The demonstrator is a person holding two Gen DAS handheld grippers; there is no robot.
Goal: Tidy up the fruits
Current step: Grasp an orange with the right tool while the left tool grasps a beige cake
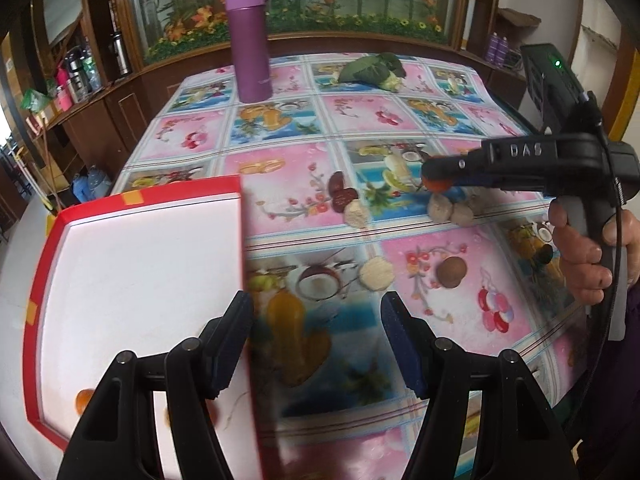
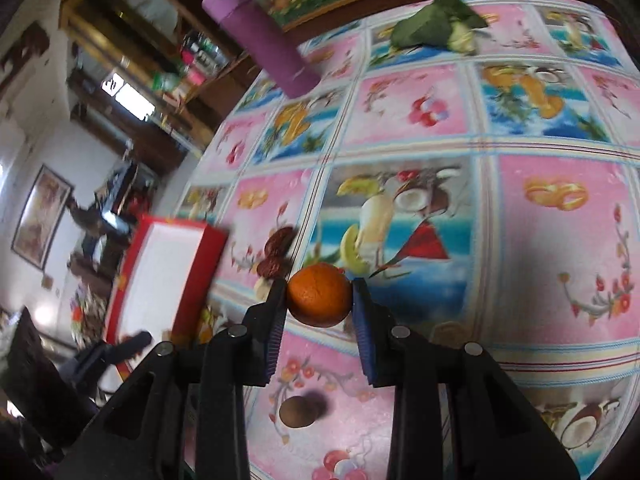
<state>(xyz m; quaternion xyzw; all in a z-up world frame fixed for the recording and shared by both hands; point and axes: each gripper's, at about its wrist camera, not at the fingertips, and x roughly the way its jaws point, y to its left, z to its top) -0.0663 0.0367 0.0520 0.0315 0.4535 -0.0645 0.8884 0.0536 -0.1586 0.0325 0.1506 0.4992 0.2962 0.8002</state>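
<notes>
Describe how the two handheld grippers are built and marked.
Both are black plastic with blue ribbed pads on the fingers and round silver pins at the linkage joints. The right gripper, seen side-on from the left wrist view, carries raised letters reading DAS, a pistol-style handle and a thin black cable. The left gripper looks identical.

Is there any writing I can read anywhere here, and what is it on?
"DAS": raised letters on the black body of the right gripper, seen from the left wrist camera.
Purple flask: a faint mark low on its side, too small to read.
Nothing else is readable.
</notes>
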